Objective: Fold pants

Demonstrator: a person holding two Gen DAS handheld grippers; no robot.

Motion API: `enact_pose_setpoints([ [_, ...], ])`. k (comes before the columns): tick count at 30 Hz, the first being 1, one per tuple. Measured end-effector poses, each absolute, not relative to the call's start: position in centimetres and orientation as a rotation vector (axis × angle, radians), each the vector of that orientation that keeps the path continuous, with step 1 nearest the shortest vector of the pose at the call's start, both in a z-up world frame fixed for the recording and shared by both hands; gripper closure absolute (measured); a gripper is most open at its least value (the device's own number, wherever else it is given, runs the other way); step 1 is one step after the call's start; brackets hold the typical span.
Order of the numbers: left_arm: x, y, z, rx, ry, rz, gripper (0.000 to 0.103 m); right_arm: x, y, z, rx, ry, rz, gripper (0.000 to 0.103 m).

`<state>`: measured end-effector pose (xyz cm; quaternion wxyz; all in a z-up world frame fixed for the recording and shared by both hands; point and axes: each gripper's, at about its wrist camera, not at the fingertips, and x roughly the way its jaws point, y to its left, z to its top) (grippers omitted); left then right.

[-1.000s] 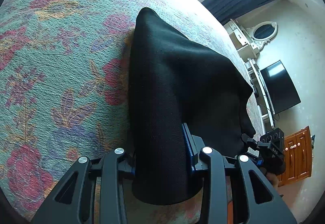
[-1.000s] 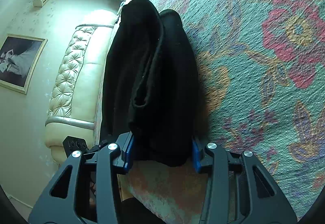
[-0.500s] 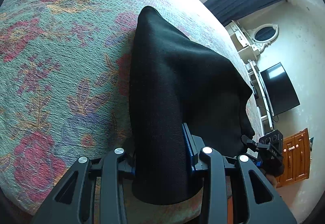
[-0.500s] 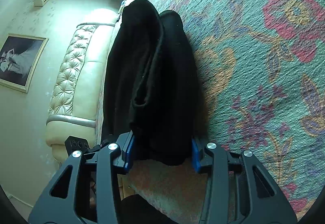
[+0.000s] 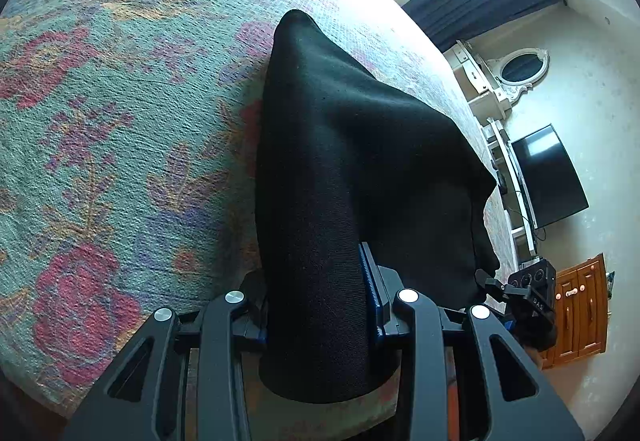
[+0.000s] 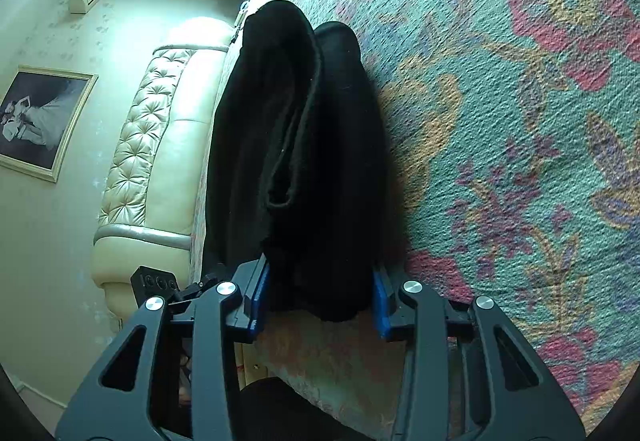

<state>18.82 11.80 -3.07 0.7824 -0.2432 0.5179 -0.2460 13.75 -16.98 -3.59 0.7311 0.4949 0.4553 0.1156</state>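
The black pants hang folded over the near edge of a bed with a floral cover. My left gripper is shut on one end of the pants, with cloth bunched between its fingers. My right gripper is shut on the other end of the pants, where several folded layers show. The right gripper also shows in the left wrist view past the cloth's far corner. The left gripper shows in the right wrist view at the lower left.
The floral cover spreads to the right in the right wrist view. A cream tufted headboard stands beyond the pants. A television, a white dresser with mirror and a wooden cabinet line the far wall.
Both grippers have drawn back slightly toward the bed's near edge with the pants still held. The cover's pattern has slid in both views.
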Motion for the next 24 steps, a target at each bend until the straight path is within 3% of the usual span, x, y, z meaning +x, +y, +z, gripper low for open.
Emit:
enact_pose_setpoints([
  [10, 18.6, 13.1, -3.2, -0.551, 1.104, -0.59, 0.062, 12.4, -17.0, -4.0, 1.086, 1.02, 0.269, 0.064],
  [15, 18.4, 14.8, -3.4, -0.61, 1.056, -0.66, 0.062, 12.6, -18.3, -4.0, 1.1, 1.015, 0.294, 0.05],
  [17, 18.3, 15.3, -3.2, -0.609, 1.039, -0.673, 0.06, 12.7, -18.9, -3.7, 1.102, 1.001, 0.303, 0.038],
  [24, 19.1, 16.2, -3.7, -0.695, 1.045, -0.79, 0.057, 15.9, -21.4, -3.2, 1.079, 0.968, 0.292, 0.025],
])
